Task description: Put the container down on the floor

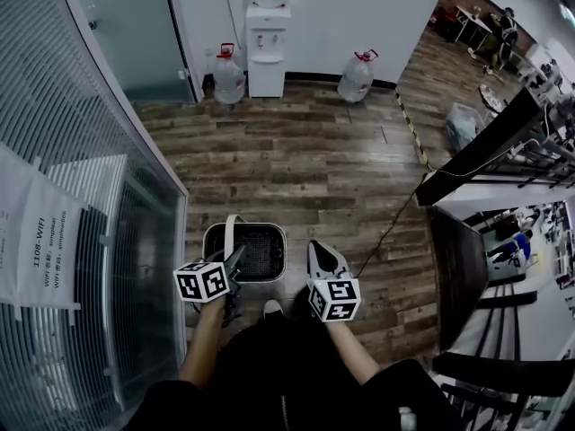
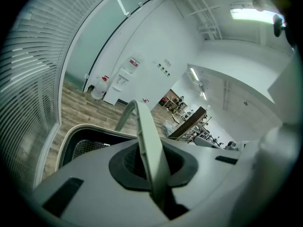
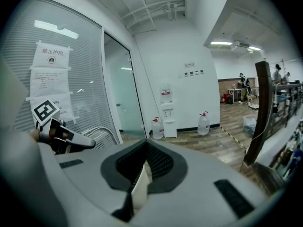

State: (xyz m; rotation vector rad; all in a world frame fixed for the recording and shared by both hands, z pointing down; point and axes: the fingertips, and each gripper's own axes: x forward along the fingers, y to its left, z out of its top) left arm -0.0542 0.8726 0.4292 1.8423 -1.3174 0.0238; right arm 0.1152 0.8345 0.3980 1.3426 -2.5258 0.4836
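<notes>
The container (image 1: 269,228) is a white bin with a black mesh inside, low in the head view just ahead of the person's shoe (image 1: 272,308). Its pale bail handle (image 2: 147,136) rises at its left side. My left gripper (image 1: 235,260) is shut on that handle, and the pads (image 2: 118,167) pinch it. The bin's rim (image 2: 71,134) shows below the jaws. My right gripper (image 1: 316,248) is beside the bin's right edge, shut on a thin white strip (image 3: 138,189); what the strip belongs to is hidden. Whether the bin touches the wooden floor (image 1: 305,169) I cannot tell.
A glass wall with blinds (image 1: 81,196) runs close along the left. A water cooler (image 1: 268,39) and two water jugs (image 1: 228,77) (image 1: 357,76) stand at the far wall. A dark counter and railing (image 1: 467,268) lie to the right, with a cable (image 1: 395,227) across the floor.
</notes>
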